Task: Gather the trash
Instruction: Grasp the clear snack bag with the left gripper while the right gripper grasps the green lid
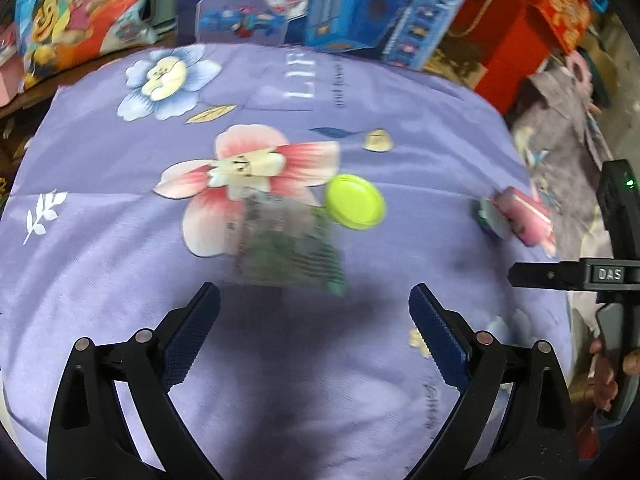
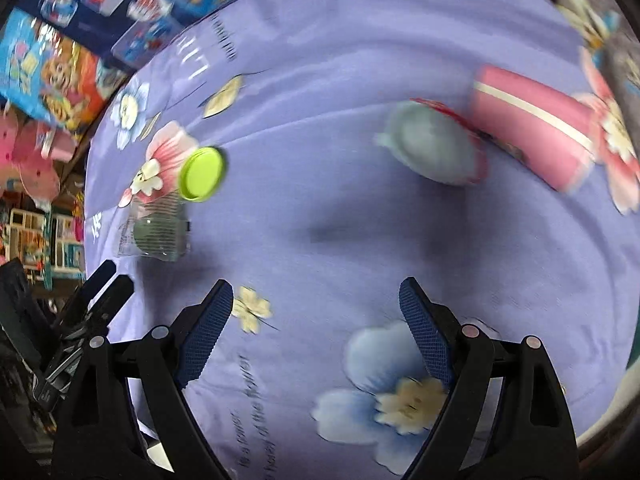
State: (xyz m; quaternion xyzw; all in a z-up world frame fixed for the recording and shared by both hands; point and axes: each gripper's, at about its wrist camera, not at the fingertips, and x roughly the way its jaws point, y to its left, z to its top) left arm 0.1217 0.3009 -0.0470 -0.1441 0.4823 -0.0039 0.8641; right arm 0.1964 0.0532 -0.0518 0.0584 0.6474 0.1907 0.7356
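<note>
Left gripper (image 1: 314, 300) jaws wide, clear wrapper (image 1: 288, 248) just ahead.

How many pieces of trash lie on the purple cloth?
4. A lime-green lid beside a clear plastic wrapper at the left; a foil-lidded cup touching a pink carton at the right. Blur may hide smaller pieces.
</note>
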